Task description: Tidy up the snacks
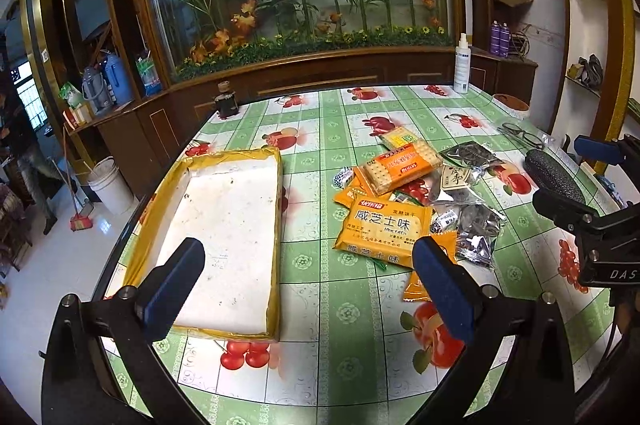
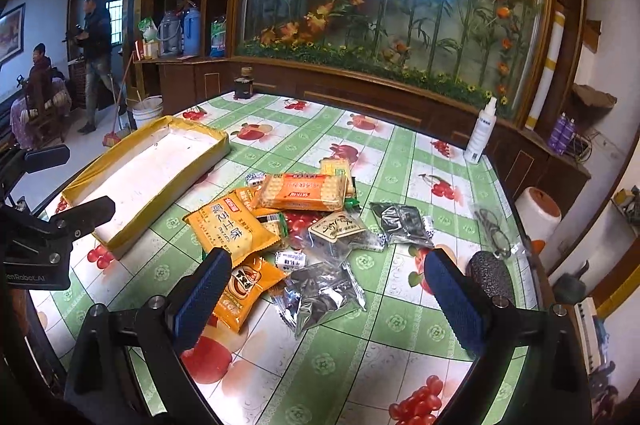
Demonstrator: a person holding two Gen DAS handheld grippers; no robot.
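Yellow-taped cardboard is forming the shallow tray (image 1: 224,241) lying on the left of the worktop (image 1: 328,305) in the left wrist view, its white floor bare, while the left gripper (image 1: 308,285) is hovering with its blue fingers (image 1: 176,281) spread wide and holding nothing, one over the tray's near end and the other beside the snack pile. The big yellow cracker packet (image 1: 380,229) is lying to the right of the tray, well apart from it, with an orange cracker sleeve (image 1: 404,167) behind it and silvery seed bags (image 1: 476,229) at its right. In the right wrist view, the right gripper (image 2: 336,297) is hanging over the pile's near edge, fingers (image 2: 200,301) wide apart and empty; a small orange packet (image 2: 244,289) is lying just beside its left finger, a silver bag (image 2: 320,293) is resting between the two, and the tray (image 2: 132,177) is sitting far left.
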